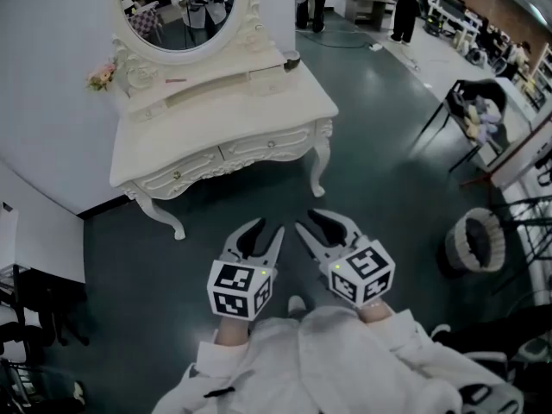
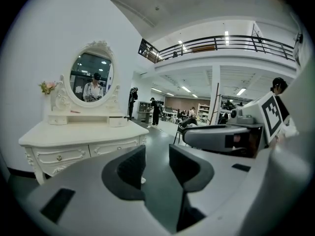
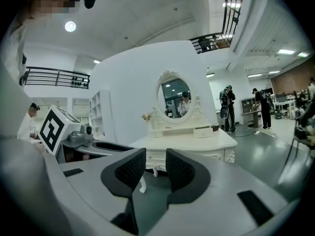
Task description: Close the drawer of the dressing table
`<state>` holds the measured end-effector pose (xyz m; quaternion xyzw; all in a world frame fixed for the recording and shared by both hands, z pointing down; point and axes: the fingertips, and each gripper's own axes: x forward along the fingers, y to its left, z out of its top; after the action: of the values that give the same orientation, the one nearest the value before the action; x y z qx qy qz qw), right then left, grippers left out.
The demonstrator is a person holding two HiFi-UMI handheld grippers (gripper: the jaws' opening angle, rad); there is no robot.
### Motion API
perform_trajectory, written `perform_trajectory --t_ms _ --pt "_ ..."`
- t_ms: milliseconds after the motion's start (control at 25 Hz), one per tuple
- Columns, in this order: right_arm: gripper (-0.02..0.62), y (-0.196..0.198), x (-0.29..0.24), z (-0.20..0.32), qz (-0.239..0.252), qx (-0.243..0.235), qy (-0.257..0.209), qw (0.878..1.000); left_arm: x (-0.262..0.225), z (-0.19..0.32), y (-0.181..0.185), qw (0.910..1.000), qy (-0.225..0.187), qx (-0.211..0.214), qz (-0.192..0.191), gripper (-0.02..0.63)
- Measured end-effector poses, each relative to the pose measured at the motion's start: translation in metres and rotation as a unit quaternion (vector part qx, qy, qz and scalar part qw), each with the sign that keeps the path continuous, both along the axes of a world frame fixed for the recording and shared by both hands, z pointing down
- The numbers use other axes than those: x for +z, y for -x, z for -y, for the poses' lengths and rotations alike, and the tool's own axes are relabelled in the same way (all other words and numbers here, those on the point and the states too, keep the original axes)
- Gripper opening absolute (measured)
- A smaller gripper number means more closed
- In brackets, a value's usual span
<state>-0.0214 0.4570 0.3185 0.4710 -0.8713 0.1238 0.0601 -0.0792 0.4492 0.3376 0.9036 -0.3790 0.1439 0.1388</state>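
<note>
Furniture for the task is seen at the far left of the head view: a white carved wooden dressing table (image 1: 233, 102) on curved legs, set against a white wall on a dark grey-green floor (image 1: 388, 171). An oval mirror in a white carved frame (image 1: 181, 7) is mounted upright along the table's far edge, and a small spray of pink flowers (image 1: 102, 76) is placed at the far left corner of the top. Two knobbed drawer fronts (image 1: 267, 145) are set side by side in the table's near rail; both appear flush with that rail, so far as can be made out. The grey left gripper (image 1: 269, 227) and the grey right gripper (image 1: 307, 220) are held close together at the near side of the scene, over bare floor and well apart from the table, each carried at the end of a white sleeve (image 1: 259, 360) and pointed toward the table. The left gripper's black ribbed fingers (image 2: 133, 168) are parted, with only floor seen through the gap. The right gripper's black ribbed fingers (image 3: 182, 171) are likewise parted, and only a table leg and floor are seen far beyond them. A black chair (image 1: 457, 93) and a round white basket (image 1: 453, 241) are seen at the right, well apart from the table.
</note>
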Motion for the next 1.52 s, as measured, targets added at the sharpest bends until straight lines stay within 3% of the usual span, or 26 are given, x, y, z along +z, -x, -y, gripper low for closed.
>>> perform_trajectory --t_ms 240,680,1080,1520 --pt "0.104 -0.010 0.013 0.039 0.012 -0.004 0.020 1.000 0.011 0.038 -0.005 0.9998 0.015 -0.011 0.000 0.133" --pt "0.106 -0.018 0.032 0.098 0.028 -0.009 0.047 0.998 0.023 0.109 -0.024 0.9995 0.031 0.010 0.003 0.141" --pt "0.104 -0.029 0.037 0.198 0.029 0.023 0.053 0.998 0.031 0.211 -0.029 0.9988 0.039 0.031 0.003 0.141" --pt "0.106 -0.014 0.029 0.323 0.030 0.030 0.042 0.998 0.022 0.341 -0.027 0.9980 0.031 0.054 0.012 0.141"
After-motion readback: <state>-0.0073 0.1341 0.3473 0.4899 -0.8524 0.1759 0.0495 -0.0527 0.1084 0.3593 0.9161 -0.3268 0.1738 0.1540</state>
